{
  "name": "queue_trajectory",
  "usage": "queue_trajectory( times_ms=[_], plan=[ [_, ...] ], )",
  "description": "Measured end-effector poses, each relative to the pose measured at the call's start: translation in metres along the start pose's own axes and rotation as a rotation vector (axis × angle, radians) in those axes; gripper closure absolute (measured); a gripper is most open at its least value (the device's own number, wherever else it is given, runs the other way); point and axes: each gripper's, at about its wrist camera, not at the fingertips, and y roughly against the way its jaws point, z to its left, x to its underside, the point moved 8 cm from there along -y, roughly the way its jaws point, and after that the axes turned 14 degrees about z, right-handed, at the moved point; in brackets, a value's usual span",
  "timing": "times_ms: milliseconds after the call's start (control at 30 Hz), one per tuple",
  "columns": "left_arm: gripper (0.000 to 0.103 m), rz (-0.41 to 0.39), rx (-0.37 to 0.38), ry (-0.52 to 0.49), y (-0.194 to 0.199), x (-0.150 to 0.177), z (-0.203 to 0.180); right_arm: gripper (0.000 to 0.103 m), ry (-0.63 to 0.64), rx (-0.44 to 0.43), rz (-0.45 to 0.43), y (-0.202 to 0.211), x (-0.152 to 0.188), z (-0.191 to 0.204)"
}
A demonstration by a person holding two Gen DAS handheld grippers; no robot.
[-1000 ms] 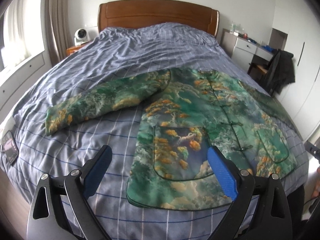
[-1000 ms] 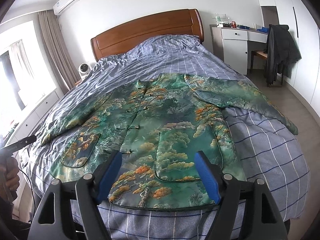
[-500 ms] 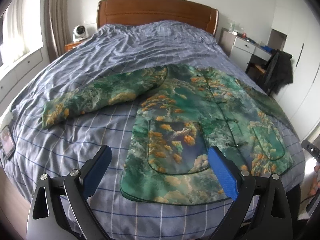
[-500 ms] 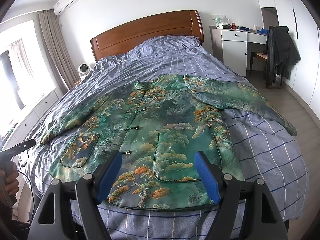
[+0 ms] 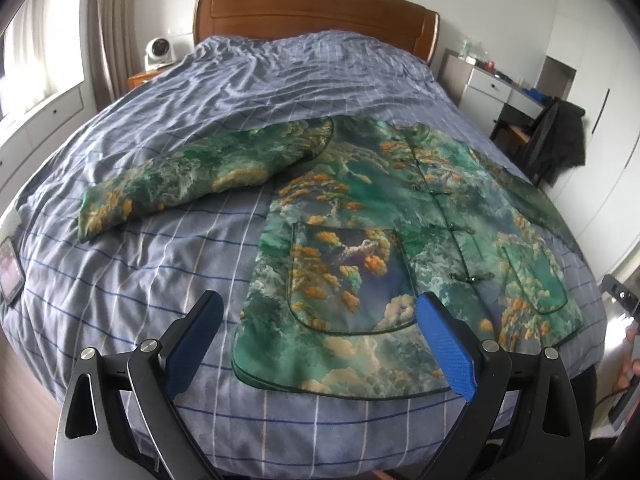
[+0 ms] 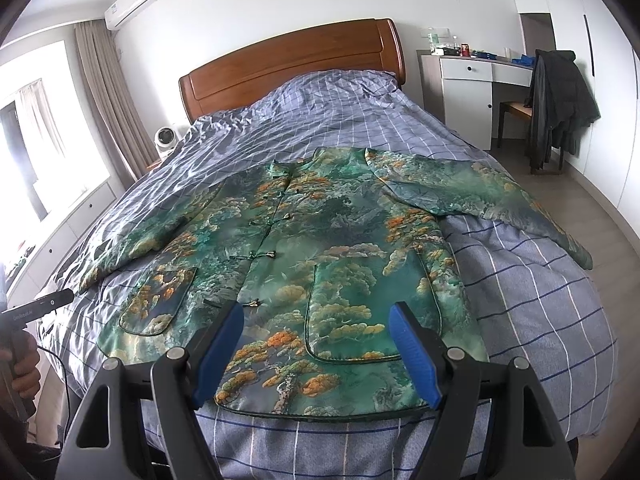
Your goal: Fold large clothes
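A green jacket with orange tree print (image 5: 384,220) lies flat and face up on the bed, buttoned, hem toward me, both sleeves spread out. It also shows in the right wrist view (image 6: 320,248). My left gripper (image 5: 318,312) is open and empty, held above the hem's left corner. My right gripper (image 6: 318,320) is open and empty, held above the hem's right half. Neither touches the cloth. The left sleeve (image 5: 192,184) lies out on the cover. The right sleeve (image 6: 480,196) reaches toward the bed's right edge.
The bed has a blue checked cover (image 5: 280,80) and a wooden headboard (image 6: 292,68). A white desk (image 6: 476,92) and a chair with a dark coat (image 6: 560,100) stand at the right. A small fan (image 5: 158,52) sits at the left. A phone (image 5: 10,268) lies at the bed's left edge.
Both grippers have drawn back a little from the bed, so the jacket sits slightly farther off. Both grippers stay open. The jacket has not moved.
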Motion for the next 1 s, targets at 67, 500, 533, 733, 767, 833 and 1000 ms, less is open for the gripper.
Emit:
queue_trajectory(
  times_ms=[67, 500, 533, 733, 767, 833, 1000],
  plan=[
    [0.006, 0.004, 0.003, 0.001, 0.0, 0.0, -0.001, 0.026, -0.001, -0.001, 0.0, 0.0, 0.0, 0.0],
    [0.006, 0.01, -0.001, -0.013, 0.001, 0.001, -0.005, 0.026, -0.003, 0.0, -0.001, 0.0, 0.0, -0.001],
    [0.006, 0.008, -0.004, -0.016, 0.001, 0.001, -0.006, 0.026, -0.004, 0.0, -0.002, 0.0, 0.0, -0.001],
    [0.006, -0.013, -0.037, -0.039, 0.005, 0.001, -0.01, 0.026, -0.005, 0.0, -0.001, 0.0, 0.0, 0.0],
    [0.006, -0.018, -0.043, -0.042, 0.006, 0.001, -0.01, 0.026, -0.006, 0.001, -0.001, 0.0, 0.0, -0.001],
    [0.005, -0.03, -0.062, -0.052, 0.009, 0.0, -0.011, 0.026, -0.003, -0.001, -0.003, 0.001, 0.0, -0.001],
    [0.005, -0.058, -0.122, -0.091, 0.015, -0.001, -0.016, 0.026, -0.004, 0.001, -0.005, 0.001, -0.001, -0.001]
  ],
)
